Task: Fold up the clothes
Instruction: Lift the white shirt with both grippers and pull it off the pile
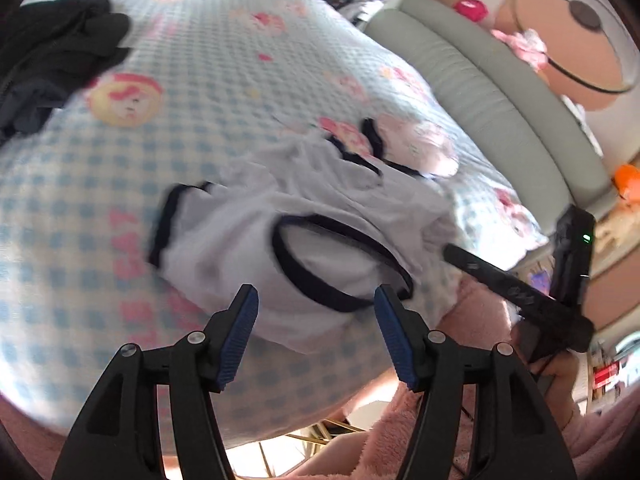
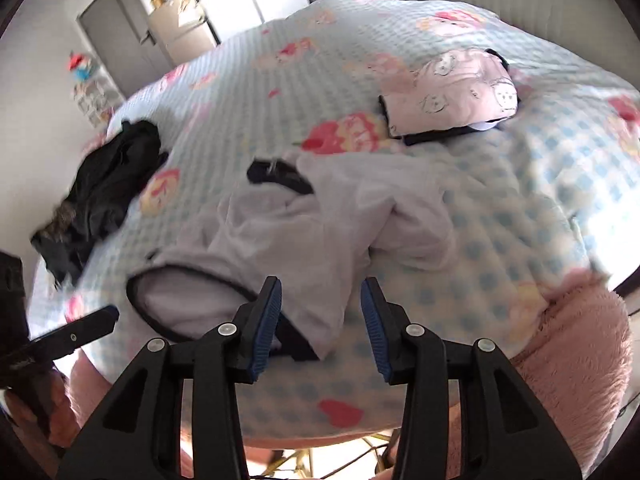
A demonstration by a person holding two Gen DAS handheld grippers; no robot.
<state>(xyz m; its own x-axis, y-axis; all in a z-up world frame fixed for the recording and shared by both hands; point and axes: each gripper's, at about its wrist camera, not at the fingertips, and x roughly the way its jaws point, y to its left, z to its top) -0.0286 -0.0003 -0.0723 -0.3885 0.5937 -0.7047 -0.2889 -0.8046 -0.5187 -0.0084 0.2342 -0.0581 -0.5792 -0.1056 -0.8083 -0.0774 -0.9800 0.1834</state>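
Observation:
A white garment with dark trim (image 1: 288,216) lies crumpled near the front edge of the bed; it also shows in the right wrist view (image 2: 304,220). My left gripper (image 1: 316,300) is open, hovering just above its dark-edged opening, holding nothing. My right gripper (image 2: 321,292) is open over the garment's near corner, empty. The right gripper also shows in the left wrist view (image 1: 520,284) at the right. The left gripper's finger shows in the right wrist view (image 2: 76,328) at the left.
A blue-checked quilt with pink cartoon prints (image 1: 224,52) covers the bed. A dark clothes pile (image 1: 52,56) lies far left, also in the right wrist view (image 2: 104,188). A folded pink garment stack (image 2: 452,92) sits far right. A grey headboard (image 1: 492,92) is behind.

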